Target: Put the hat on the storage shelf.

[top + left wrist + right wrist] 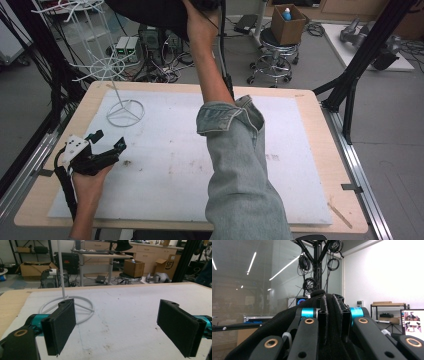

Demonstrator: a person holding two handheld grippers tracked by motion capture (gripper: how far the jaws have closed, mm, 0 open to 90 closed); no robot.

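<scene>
A black fabric cap (150,12) is held high above the table's far edge, and its cloth (332,322) bulges between the jaws in the right gripper view. My right gripper (333,305) is shut on that cap, its arm in a denim sleeve (240,165) reaching up. A white wire stand (125,113) rises from a ring base at the mat's far left, with spoked wire arms (107,67) higher up. My left gripper (109,140) rests low at the near left, open with nothing between its pads (61,325). The stand's base (82,312) lies just ahead of it.
A white mat (300,165) covers most of the wooden table (327,150). Black frame struts (357,75) stand at the table's right far corner. Behind the table are a stool with a cardboard box (287,22) and tangled cables and electronics (150,45).
</scene>
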